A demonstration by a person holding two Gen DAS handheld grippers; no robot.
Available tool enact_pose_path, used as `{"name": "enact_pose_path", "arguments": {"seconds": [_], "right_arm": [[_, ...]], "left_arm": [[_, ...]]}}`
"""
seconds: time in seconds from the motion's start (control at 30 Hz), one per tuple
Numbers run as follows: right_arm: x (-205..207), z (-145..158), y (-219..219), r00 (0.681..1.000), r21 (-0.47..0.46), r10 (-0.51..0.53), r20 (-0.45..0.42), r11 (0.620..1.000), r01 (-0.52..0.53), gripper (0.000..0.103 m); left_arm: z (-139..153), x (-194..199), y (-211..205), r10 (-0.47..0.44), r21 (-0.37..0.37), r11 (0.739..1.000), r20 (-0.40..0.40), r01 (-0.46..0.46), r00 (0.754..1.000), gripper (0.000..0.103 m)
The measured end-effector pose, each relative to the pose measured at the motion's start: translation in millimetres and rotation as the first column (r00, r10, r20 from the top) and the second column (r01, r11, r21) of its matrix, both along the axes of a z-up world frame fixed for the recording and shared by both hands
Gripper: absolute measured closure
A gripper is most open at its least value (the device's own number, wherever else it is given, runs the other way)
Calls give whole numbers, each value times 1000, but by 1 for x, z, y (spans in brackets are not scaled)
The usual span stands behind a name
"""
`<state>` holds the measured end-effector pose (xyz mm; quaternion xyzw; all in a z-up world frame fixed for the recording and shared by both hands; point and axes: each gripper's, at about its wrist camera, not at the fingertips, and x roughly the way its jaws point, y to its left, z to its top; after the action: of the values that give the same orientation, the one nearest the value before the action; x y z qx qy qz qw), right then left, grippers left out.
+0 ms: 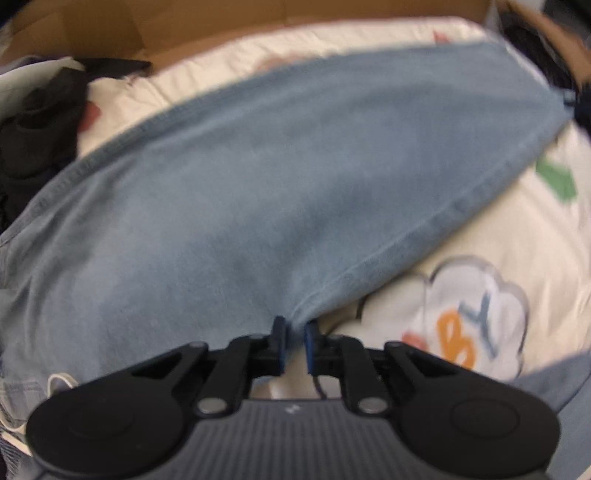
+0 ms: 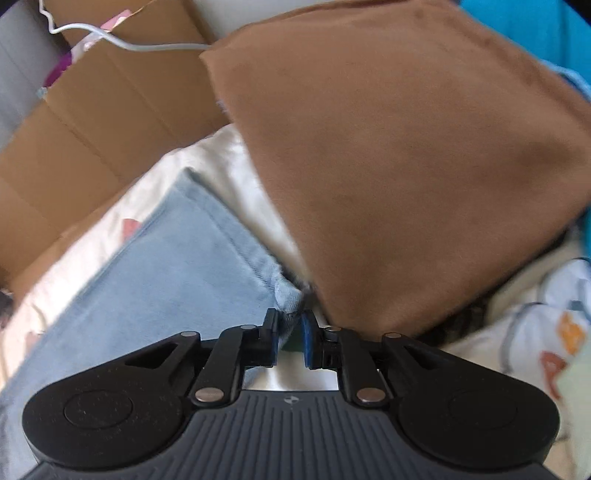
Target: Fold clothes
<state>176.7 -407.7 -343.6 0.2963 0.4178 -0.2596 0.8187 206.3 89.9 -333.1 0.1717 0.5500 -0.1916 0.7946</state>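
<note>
A light blue garment (image 1: 258,192) lies spread over a cream printed quilt (image 1: 491,236). My left gripper (image 1: 294,341) is shut on a near corner of the blue garment, with the cloth pinched between its blue pads. In the right wrist view the blue garment (image 2: 177,258) runs off to the left. My right gripper (image 2: 290,338) is shut on a bunched corner of it. A folded brown garment (image 2: 406,155) lies just beyond and to the right of the right gripper, on the quilt (image 2: 236,166).
A cardboard box (image 1: 147,26) stands behind the quilt; it also shows in the right wrist view (image 2: 85,122). Dark clothes (image 1: 33,122) are piled at the far left. A white cable (image 2: 122,42) crosses the box. Something bright blue (image 2: 535,29) sits at the far right.
</note>
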Motion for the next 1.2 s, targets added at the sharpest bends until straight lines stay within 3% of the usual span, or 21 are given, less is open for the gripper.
{"name": "enact_pose_path", "arguments": {"seconds": [0.17, 0.27, 0.37, 0.4, 0.5, 0.6, 0.7, 0.77, 0.87, 1.0, 1.1, 1.2], "right_arm": [[-15, 25, 1, 996, -40, 49, 70, 998, -47, 90], [-10, 25, 7, 986, 12, 102, 130, 994, -105, 88], [-2, 22, 12, 972, 35, 176, 155, 982, -183, 69], [12, 22, 25, 966, 17, 217, 139, 975, -222, 65], [29, 13, 38, 944, -30, 309, 116, 951, -307, 64], [48, -2, 32, 946, -25, 322, 38, 947, -321, 64], [57, -13, 27, 933, -20, 358, -37, 933, -359, 65], [55, -11, 29, 913, -51, 400, -79, 913, -405, 65], [53, -2, 37, 897, -98, 420, -140, 895, -435, 64], [41, 5, 33, 894, -32, 435, -110, 897, -441, 63], [42, 18, 34, 891, -39, 444, -93, 893, -448, 54], [46, 38, 37, 881, -51, 469, -60, 880, -472, 51]], "left_arm": [[10, -4, 3, 42, -73, 996, -8, -42, 999, 60], [17, 4, 3, 100, -124, 987, 1, -99, 995, 60], [13, 15, -2, 144, -143, 979, -4, -143, 990, 60], [9, 19, -4, 166, -147, 975, -18, -167, 986, 61], [-5, 30, -7, 259, -157, 950, -92, -271, 961, 67], [-19, 32, -10, 317, -122, 935, -139, -334, 938, 70], [-27, 28, -17, 282, -85, 952, -140, -296, 949, 70], [-20, 29, -16, 279, -86, 952, -156, -295, 947, 70], [4, 31, 4, 324, -189, 918, -148, -348, 934, 70], [27, 42, 37, 392, -168, 900, -94, -403, 915, 70], [41, 54, 60, 458, -149, 874, -68, -463, 886, 70], [59, 61, 76, 471, -134, 873, -24, -470, 882, 64]]}}
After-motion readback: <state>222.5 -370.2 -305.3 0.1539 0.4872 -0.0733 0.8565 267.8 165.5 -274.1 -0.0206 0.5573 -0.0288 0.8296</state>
